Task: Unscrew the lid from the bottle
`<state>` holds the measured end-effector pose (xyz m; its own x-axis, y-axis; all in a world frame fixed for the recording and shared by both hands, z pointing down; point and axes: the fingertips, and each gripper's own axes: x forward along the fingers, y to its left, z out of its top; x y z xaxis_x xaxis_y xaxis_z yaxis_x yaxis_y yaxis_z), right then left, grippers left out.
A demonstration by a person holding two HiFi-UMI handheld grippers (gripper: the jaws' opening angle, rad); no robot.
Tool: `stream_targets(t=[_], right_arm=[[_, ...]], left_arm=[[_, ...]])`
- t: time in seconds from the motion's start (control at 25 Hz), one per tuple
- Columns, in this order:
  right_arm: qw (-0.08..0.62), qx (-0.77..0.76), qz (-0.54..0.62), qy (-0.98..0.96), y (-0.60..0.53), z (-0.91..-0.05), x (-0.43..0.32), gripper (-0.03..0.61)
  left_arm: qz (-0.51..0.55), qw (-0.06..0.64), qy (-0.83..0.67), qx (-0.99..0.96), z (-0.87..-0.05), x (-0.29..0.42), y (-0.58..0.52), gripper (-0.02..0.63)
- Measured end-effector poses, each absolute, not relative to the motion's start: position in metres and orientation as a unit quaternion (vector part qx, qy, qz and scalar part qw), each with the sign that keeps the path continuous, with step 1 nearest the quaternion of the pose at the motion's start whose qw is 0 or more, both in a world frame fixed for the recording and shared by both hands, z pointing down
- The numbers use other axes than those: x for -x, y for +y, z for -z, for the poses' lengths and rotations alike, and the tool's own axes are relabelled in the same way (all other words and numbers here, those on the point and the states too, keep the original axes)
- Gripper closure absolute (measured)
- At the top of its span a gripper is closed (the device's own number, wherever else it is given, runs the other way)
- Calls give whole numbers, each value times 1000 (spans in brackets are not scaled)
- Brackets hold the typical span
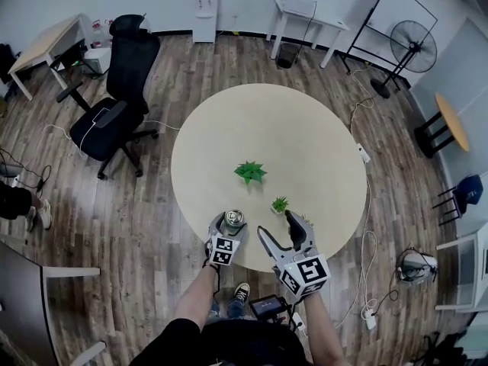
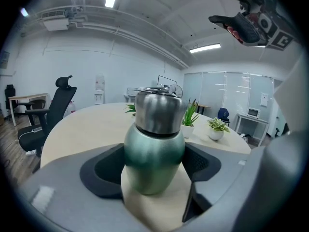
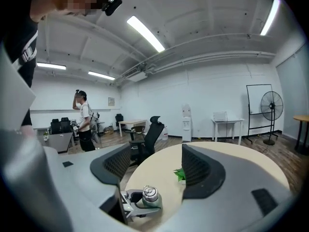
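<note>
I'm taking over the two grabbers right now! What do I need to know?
Left gripper: jaws shut on the green bottle, which stands upright near the round table's near edge.
Right gripper: jaws open, empty, held above and to the right of the bottle.
Done: bottle steadied. The silver lid is on; whether it is loosened cannot be told.
Left: grip the lid with the right jaws, unscrew it, lift it off.

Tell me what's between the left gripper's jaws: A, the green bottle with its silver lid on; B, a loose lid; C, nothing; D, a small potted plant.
A: the left gripper view shows the left gripper closed on the green bottle, its silver lid on top.
</note>
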<state>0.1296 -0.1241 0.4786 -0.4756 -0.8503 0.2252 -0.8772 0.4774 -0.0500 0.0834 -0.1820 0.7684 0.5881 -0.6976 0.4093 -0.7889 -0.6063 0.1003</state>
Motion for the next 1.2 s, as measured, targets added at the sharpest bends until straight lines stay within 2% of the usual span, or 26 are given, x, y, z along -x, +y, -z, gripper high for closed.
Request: stream_targets(t=[0.16, 0.48, 0.72, 0.8, 0.84, 1.04, 1.2], right_arm=[[150, -463, -105, -867, -150, -521, -100, 255], [330, -375, -164, -851, -172, -655, -62, 264], [392, -353, -165, -833, -177, -701, -55, 278], [411, -343, -163, -829, -177, -707, -56, 300], [417, -340, -161, -828, -177, -708, -56, 333], [434, -305, -137, -837, -176, -708, -54, 336], [472, -211, -87, -852, -172, -708, -53, 337]], left_arm=[[-163, 136, -424, -881, -770, -85, -183, 247], [-165, 139, -421, -881, -770, -85, -182, 247], [-167, 140, -418, -882, -770, -84, -179, 247], [-167, 139, -417, -882, -770, -85, -180, 247], [-167, 139, -416, -883, -769, -85, -181, 247], [-168, 138, -412, -885, -770, -85, -181, 247], [-169, 139, -413, -884, -768, -86, -181, 247]])
